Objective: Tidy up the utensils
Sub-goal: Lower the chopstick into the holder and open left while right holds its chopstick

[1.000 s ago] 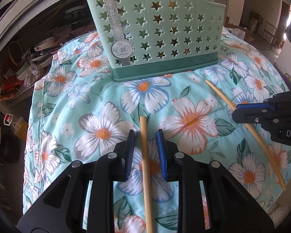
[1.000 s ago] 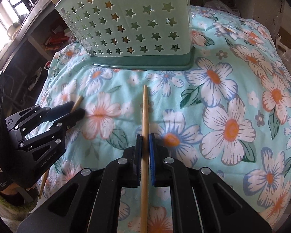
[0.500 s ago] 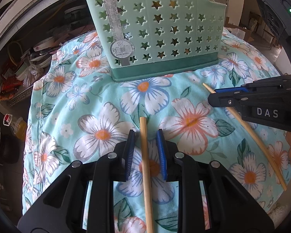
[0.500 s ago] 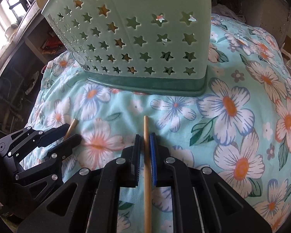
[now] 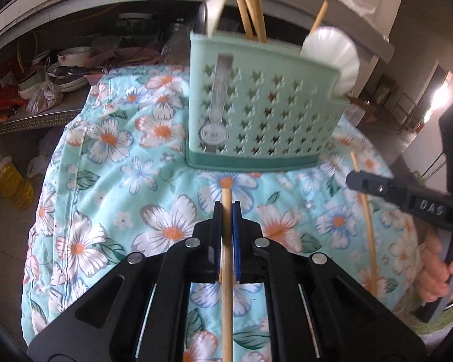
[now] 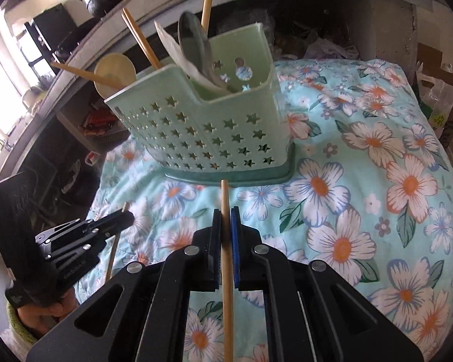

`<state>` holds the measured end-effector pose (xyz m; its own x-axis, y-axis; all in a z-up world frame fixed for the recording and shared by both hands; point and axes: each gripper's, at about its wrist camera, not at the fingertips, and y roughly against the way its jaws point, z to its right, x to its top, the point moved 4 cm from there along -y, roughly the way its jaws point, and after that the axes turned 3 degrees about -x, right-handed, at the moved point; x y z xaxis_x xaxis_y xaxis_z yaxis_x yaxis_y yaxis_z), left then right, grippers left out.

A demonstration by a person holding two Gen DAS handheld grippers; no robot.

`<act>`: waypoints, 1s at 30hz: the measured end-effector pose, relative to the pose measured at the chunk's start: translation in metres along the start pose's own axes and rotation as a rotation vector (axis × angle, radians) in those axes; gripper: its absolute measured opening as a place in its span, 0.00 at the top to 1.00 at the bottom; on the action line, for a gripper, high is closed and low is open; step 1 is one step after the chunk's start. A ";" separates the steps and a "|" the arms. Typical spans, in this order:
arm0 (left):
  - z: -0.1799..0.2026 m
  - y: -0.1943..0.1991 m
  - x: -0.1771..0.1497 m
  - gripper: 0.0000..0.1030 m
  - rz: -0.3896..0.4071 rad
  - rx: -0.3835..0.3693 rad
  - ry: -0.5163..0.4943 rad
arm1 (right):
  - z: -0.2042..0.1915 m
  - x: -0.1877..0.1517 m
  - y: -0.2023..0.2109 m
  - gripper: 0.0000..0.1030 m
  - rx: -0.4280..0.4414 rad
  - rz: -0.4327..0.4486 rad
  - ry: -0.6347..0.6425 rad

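Both chopsticks are now lifted off the floral cloth vs a sec ago, w/ the caddy seen from higher up. Left tongs [image 5: 226, 211] are clamped on a wooden chopstick [image 5: 227, 286], tip aimed at the mint star-cut caddy [image 5: 265, 114] (already stuffed w/ chopsticks and spoons). Right tongs [image 6: 225, 215] grip a second chopstick [image 6: 227, 286] the same way, just short of the caddy's base. Flowered cloth [image 6: 377, 199] covers the desk under it all.
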<state>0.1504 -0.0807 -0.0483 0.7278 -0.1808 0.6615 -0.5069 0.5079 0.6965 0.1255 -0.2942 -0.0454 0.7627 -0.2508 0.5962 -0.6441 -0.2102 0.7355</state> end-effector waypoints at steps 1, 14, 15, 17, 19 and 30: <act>0.000 0.015 0.008 0.95 0.037 -0.030 0.018 | 0.004 0.000 0.009 0.94 0.001 0.017 -0.005; 0.028 0.170 0.109 0.95 0.509 -0.210 0.042 | 0.022 -0.008 0.044 0.94 0.021 0.098 -0.058; 0.031 0.176 0.120 0.95 0.543 -0.212 0.040 | 0.023 -0.008 0.045 0.94 0.023 0.100 -0.066; 0.039 0.183 0.142 0.95 0.621 -0.202 0.029 | 0.026 -0.009 0.047 0.94 0.027 0.106 -0.080; 0.046 0.181 0.164 0.95 0.688 -0.181 0.027 | 0.028 -0.010 0.049 0.94 0.029 0.111 -0.089; 0.061 0.102 0.241 0.95 0.818 -0.014 -0.006 | 0.039 -0.007 0.045 0.94 0.043 0.101 -0.120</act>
<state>0.2462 -0.1236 0.1988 0.1277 0.2474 0.9605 -0.8710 0.4912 -0.0107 0.0889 -0.3390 -0.0297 0.6833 -0.3834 0.6214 -0.7207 -0.2178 0.6581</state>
